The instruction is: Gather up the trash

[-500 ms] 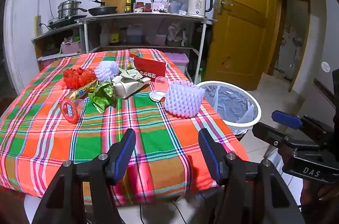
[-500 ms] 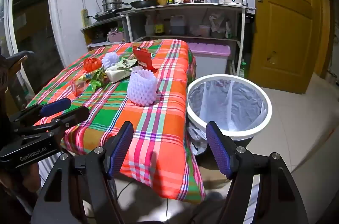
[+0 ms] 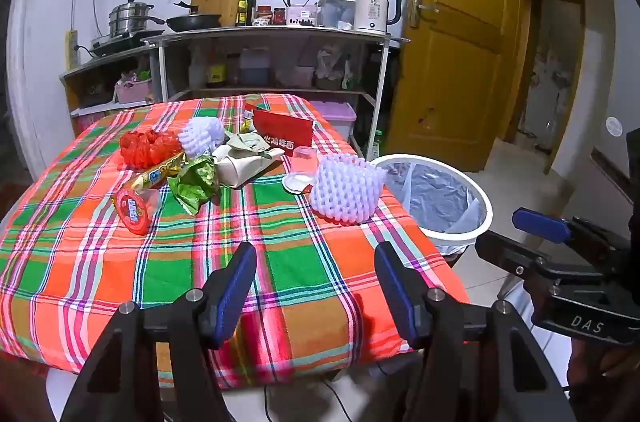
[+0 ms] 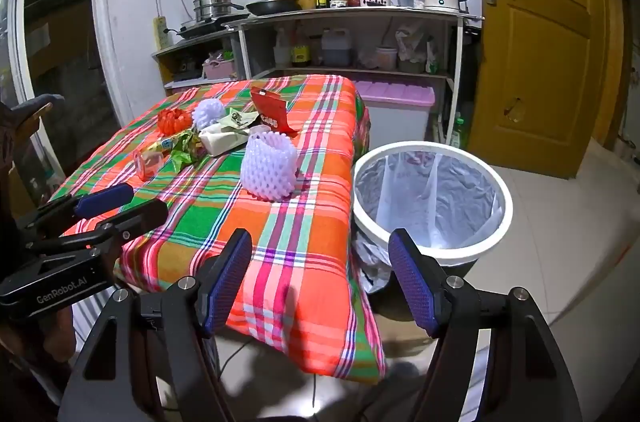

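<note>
Trash lies on a table under a plaid cloth [image 3: 280, 262]: a white foam fruit net [image 3: 346, 190] [image 4: 269, 168], a red packet [image 3: 285, 133], a crumpled paper bag [image 3: 244, 162], a green wrapper [image 3: 196, 182], a red mesh net [image 3: 149, 147], a small clear cup [image 3: 303, 158] and a red-lidded cup [image 3: 135, 208]. A white bin with a grey liner [image 3: 436, 200] [image 4: 434, 198] stands on the floor at the table's right. My left gripper [image 3: 316, 288] hovers open over the near cloth, empty. My right gripper [image 4: 320, 280] is open and empty near the table's corner.
A metal shelf unit [image 3: 276, 62] with a kettle, pans and bottles stands behind the table. A pink-lidded storage box [image 4: 394, 102] sits beside it. A yellow wooden door [image 4: 536, 34] is at the right. Tiled floor lies around the bin.
</note>
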`<move>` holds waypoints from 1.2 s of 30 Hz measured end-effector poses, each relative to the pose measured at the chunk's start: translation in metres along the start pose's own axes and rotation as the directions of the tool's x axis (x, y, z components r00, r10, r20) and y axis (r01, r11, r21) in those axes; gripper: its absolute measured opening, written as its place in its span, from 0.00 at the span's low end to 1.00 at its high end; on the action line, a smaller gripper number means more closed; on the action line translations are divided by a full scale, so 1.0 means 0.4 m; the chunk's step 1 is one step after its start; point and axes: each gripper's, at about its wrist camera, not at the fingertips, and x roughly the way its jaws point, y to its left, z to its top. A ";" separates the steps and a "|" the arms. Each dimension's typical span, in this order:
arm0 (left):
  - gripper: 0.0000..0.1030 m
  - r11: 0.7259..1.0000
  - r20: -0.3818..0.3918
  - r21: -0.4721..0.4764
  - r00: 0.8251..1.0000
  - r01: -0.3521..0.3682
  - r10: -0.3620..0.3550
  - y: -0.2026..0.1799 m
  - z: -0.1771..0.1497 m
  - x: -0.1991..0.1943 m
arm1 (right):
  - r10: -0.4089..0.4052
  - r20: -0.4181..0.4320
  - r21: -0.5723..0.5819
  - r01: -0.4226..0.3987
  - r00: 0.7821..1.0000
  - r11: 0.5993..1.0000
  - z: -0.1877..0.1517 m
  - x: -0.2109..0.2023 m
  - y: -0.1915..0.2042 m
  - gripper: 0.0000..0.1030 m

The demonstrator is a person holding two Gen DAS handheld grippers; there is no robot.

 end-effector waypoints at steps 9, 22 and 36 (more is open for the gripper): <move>0.59 1.000 0.017 -0.020 1.000 0.020 -0.020 -0.004 0.006 -0.015 | 0.001 0.004 0.000 -0.001 1.000 1.000 -0.001 0.001 -0.001 0.69; 0.59 0.999 0.024 -0.032 0.999 0.029 -0.029 0.001 0.010 -0.026 | 0.000 0.006 -0.003 0.000 1.000 1.000 0.007 -0.008 0.004 0.69; 0.59 0.999 0.005 -0.018 1.000 0.028 -0.028 -0.006 0.007 -0.024 | -0.001 0.007 -0.003 0.001 1.000 1.000 0.006 -0.009 0.006 0.69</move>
